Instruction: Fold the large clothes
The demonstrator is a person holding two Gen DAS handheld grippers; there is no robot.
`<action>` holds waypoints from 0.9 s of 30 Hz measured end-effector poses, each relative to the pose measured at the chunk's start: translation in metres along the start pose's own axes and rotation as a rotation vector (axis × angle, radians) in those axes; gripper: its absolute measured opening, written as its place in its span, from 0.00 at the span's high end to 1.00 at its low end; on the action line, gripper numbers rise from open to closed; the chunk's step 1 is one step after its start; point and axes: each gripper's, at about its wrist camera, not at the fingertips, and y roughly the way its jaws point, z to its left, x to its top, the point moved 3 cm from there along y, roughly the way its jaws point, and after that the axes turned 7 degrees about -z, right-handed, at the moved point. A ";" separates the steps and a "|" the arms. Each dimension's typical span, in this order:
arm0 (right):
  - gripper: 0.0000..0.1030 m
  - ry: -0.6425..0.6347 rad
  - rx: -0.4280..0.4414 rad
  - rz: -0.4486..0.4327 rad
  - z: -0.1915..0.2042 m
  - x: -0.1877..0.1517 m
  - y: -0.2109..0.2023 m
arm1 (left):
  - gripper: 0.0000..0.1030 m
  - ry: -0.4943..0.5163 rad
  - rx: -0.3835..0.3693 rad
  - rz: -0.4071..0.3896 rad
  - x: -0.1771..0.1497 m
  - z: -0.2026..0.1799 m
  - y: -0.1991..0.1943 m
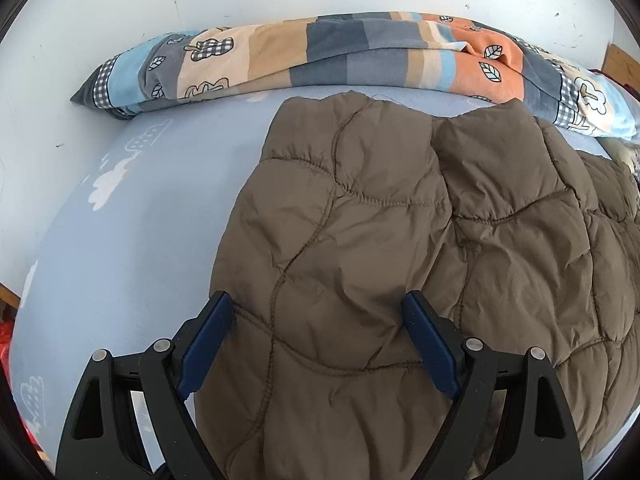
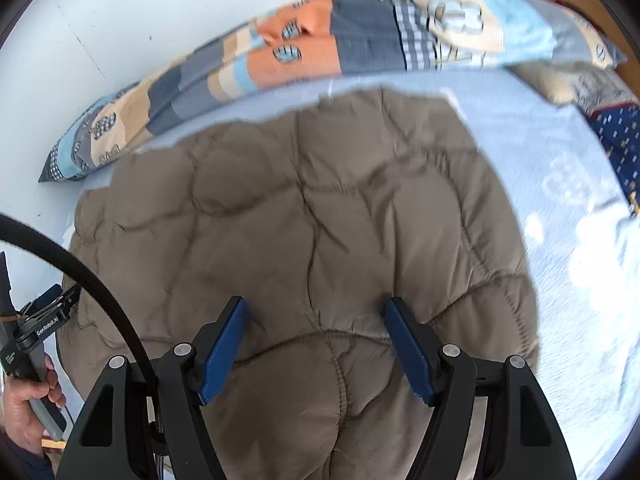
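Two grippers, left (image 1: pixel 318 334) and right (image 2: pixel 316 338), spread wide above brown quilted jacket (image 1: pixel 400 240) on bed (image 1: pixel 120 240); partly folded, unfinished.

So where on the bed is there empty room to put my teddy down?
Bare blue sheet lies left of the brown puffy jacket, below the patchwork blanket. More lies right of the jacket, before the dark blue dotted cloth. The middle is crowded: the jacket covers it.
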 end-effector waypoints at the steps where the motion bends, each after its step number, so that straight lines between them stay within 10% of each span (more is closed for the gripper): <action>1: 0.26 -0.001 0.001 0.005 0.000 -0.001 0.002 | 0.16 0.002 -0.001 -0.001 0.001 0.000 -0.001; 17: 0.16 0.157 0.127 -0.099 -0.072 -0.001 -0.077 | 0.16 -0.126 -0.183 0.026 -0.002 0.055 -0.036; 27: 0.11 0.340 0.201 -0.025 -0.129 -0.039 -0.070 | 0.16 -0.428 -0.350 0.164 -0.037 0.122 -0.022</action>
